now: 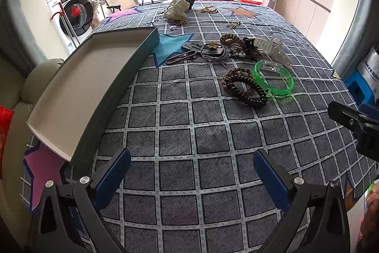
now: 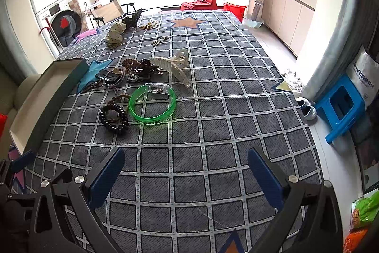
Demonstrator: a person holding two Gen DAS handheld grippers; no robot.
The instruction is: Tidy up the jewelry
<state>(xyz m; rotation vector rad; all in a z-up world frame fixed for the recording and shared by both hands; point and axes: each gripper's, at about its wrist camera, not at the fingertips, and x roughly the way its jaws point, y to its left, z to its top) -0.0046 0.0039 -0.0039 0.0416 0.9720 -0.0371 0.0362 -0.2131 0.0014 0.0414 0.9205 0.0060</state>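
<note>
A shallow open box [image 1: 78, 77], dark outside and white inside, lies empty at the table's left; it also shows in the right wrist view [image 2: 38, 96]. A green bangle [image 1: 274, 78] [image 2: 152, 104] lies mid-table beside a black spiral hair tie [image 1: 248, 91] [image 2: 115, 119] and a brown braided band [image 1: 233, 77]. Behind them lie a clear claw clip [image 1: 274, 50] [image 2: 174, 64], dark clips and hair ties [image 1: 210, 51] [image 2: 132, 71]. My left gripper [image 1: 191, 172] is open and empty near the front edge. My right gripper [image 2: 186, 170] is open and empty, to the right of the left one.
The table has a grey checked cloth [image 1: 189, 134] with star patches. At its far end lie a dotted scrunchie [image 1: 176, 10] [image 2: 116, 33] and small gold pieces [image 1: 208, 9] [image 2: 149, 26]. A sofa [image 1: 21, 96] is at the left, a blue stool [image 2: 341, 106] on the floor at the right.
</note>
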